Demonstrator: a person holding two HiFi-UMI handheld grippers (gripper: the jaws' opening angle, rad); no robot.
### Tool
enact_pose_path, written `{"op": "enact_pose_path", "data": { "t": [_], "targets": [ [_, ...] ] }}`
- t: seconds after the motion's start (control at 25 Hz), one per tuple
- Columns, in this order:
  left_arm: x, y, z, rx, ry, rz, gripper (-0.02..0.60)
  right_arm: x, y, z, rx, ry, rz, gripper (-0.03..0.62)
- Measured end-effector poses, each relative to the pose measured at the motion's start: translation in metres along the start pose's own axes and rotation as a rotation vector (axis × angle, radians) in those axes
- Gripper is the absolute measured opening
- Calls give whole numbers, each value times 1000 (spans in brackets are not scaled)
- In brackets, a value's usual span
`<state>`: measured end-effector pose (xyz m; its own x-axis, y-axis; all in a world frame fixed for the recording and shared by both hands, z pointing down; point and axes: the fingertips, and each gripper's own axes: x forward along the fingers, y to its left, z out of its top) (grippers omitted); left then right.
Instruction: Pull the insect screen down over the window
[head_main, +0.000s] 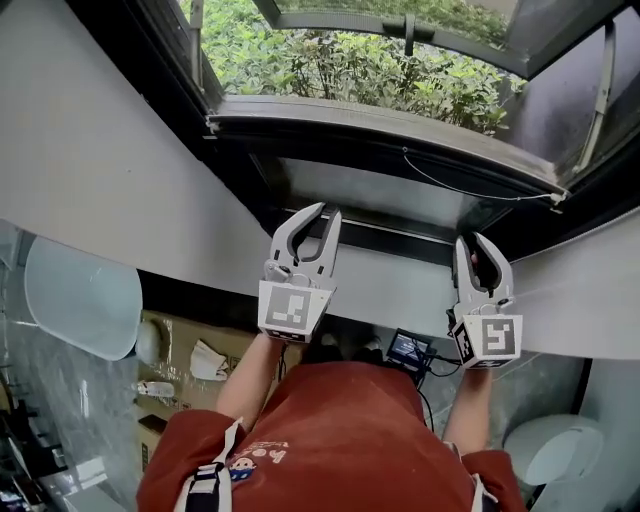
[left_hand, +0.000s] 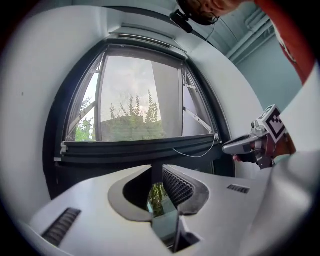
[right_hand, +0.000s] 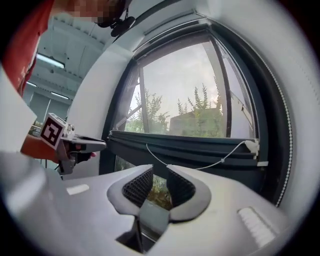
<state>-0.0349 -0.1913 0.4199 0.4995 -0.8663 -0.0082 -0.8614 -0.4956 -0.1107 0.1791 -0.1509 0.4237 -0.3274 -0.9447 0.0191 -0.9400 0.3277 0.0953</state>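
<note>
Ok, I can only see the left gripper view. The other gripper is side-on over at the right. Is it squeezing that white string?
Observer: No. The right gripper view shows the right gripper with its jaws apart and nothing between them.
Operator: And is my left gripper touching the dark bar?
Observer: It doesn't look like it. In the head view a grey strip shows between that gripper and the bar.
</note>
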Motion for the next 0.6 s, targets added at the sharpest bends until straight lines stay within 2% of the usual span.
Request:
{"op": "enact_pose_path", "data": {
  "t": [0.16,0.36,0.6],
  "targets": [
    [-11,-1,-11,-31,-7,25,71,-3,-4,1,24,-58,-79,92],
    [-16,6,-20,-8,-8,61,55,-1,0,-5,37,-95,-129,91],
    [-17,13,-25,-15,-24,96,44,-1,1,-10,57,-117,-168,72]
  ]
}}
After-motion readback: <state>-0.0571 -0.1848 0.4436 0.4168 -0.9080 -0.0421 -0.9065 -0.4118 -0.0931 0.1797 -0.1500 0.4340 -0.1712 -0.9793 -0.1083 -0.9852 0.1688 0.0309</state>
